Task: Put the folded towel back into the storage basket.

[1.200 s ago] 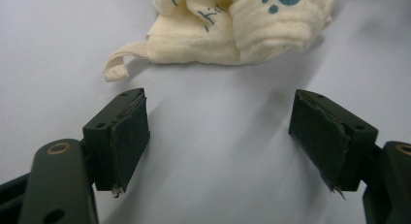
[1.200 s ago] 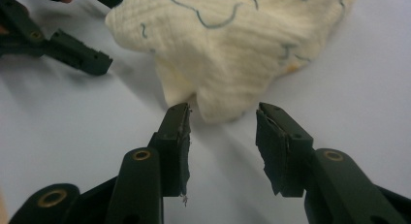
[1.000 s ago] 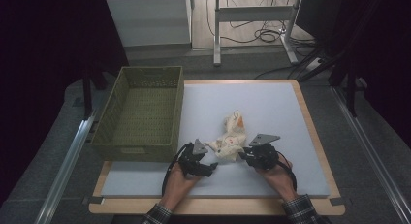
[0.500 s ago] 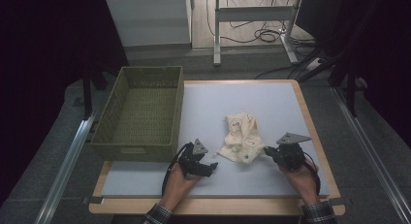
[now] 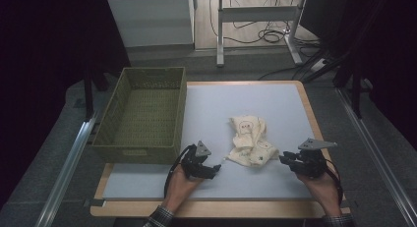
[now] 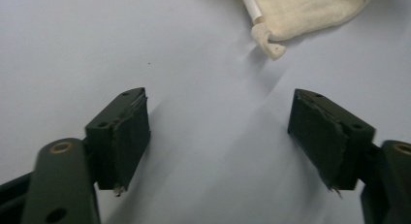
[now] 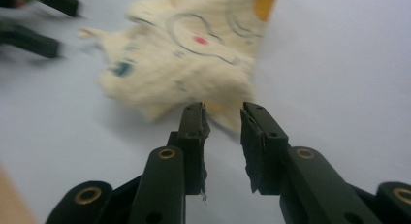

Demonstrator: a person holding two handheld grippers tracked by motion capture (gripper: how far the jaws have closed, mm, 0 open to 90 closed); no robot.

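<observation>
- the cream printed cloth (image 5: 251,141) lies crumpled on the tabletop (image 5: 275,99), between both grippers.
- left gripper (image 5: 216,169): jaws released, wide, just closing slightly, nothing between.
- right gripper (image 5: 283,159): jaws just opening, narrowly parted, empty, beside the cloth's edge.

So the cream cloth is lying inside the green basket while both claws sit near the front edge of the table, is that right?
Not quite. The cream cloth is not in the green basket; it lies on the white table surface to the basket's right, between the left claw and the right claw. The high view shows this. Both claws do sit near the table's front edge.
</observation>
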